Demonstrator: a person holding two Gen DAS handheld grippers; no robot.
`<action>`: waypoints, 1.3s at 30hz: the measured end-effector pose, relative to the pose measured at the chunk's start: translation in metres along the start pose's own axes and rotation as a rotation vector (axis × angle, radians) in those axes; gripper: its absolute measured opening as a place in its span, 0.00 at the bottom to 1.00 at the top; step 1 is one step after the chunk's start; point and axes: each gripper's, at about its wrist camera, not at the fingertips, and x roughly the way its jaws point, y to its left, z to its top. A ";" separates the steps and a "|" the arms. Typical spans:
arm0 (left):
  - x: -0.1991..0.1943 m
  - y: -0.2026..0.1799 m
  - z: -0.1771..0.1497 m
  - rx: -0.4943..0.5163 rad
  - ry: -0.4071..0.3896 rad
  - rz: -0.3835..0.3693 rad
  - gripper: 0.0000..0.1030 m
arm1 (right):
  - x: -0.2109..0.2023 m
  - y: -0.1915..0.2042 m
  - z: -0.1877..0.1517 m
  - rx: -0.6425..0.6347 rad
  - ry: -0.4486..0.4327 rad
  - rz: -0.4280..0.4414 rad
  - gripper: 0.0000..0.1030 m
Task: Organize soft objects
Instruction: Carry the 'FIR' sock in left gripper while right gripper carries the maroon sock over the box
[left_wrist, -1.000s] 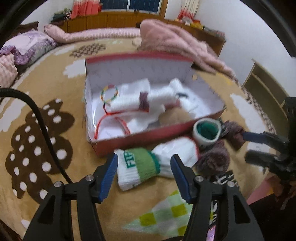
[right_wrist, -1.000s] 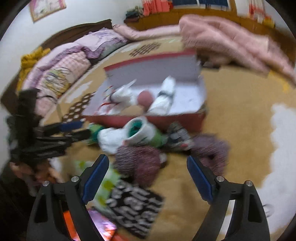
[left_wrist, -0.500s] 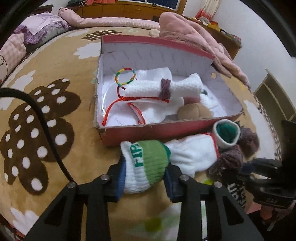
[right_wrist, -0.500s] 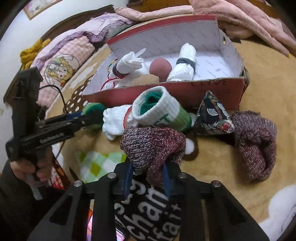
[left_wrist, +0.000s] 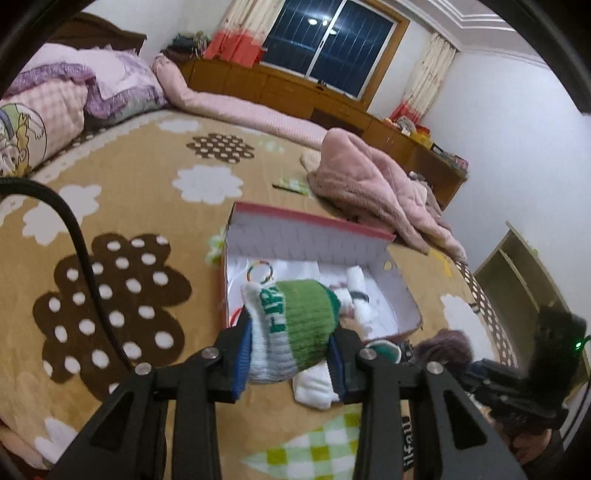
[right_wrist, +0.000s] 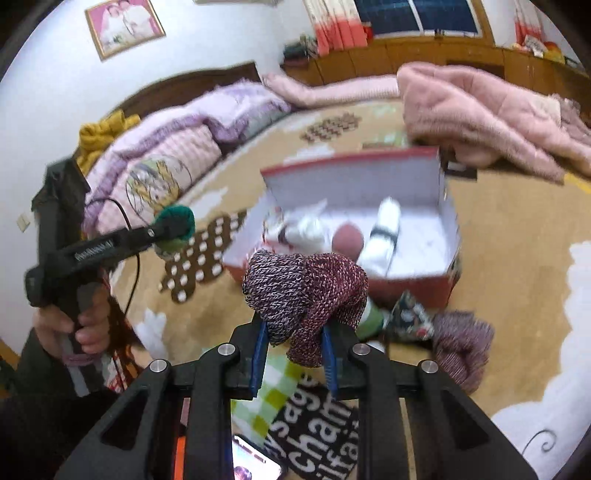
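Left wrist view showed the left gripper (left_wrist: 290, 356) clamped on a rolled green-and-white sock (left_wrist: 291, 328), its blue pads pressing both sides of the bundle, which was lifted clear of the tan flowered bedspread (left_wrist: 122, 206). Beyond the sock sat an open red shoebox (left_wrist: 314, 218) with a white lining, holding a multicoloured bracelet (left_wrist: 259, 272) and rolled white socks (left_wrist: 356, 280). A second white sock (left_wrist: 314, 387) lay on the bedspread just below the held roll. A crumpled pink fleece blanket (left_wrist: 373, 188) lay behind the box.

Right wrist view showed the right gripper (right_wrist: 293, 354) closed narrowly on a maroon marled knit sock (right_wrist: 306, 291), raised in front of the shoebox (right_wrist: 351, 158). Inside the box were a pinkish ball (right_wrist: 347, 238) and a banded white sock roll (right_wrist: 384, 229). Another maroon sock (right_wrist: 461, 343) and a dark patterned pouch (right_wrist: 410, 317) lay on the bedspread beside the box's near right corner. A person's hand (right_wrist: 74, 325) held the left gripper's handle at the left of this view, where the green sock end (right_wrist: 175, 225) showed at that gripper's tip.
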 end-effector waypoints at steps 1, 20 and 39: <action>0.000 0.000 0.000 0.002 -0.009 -0.003 0.35 | -0.003 0.000 0.002 0.001 -0.017 -0.005 0.25; 0.034 -0.028 -0.006 0.162 -0.130 0.009 0.35 | 0.006 -0.066 0.022 0.064 -0.153 -0.124 0.26; 0.107 -0.020 -0.015 0.190 -0.037 0.030 0.35 | 0.058 -0.069 0.026 -0.020 -0.176 -0.222 0.27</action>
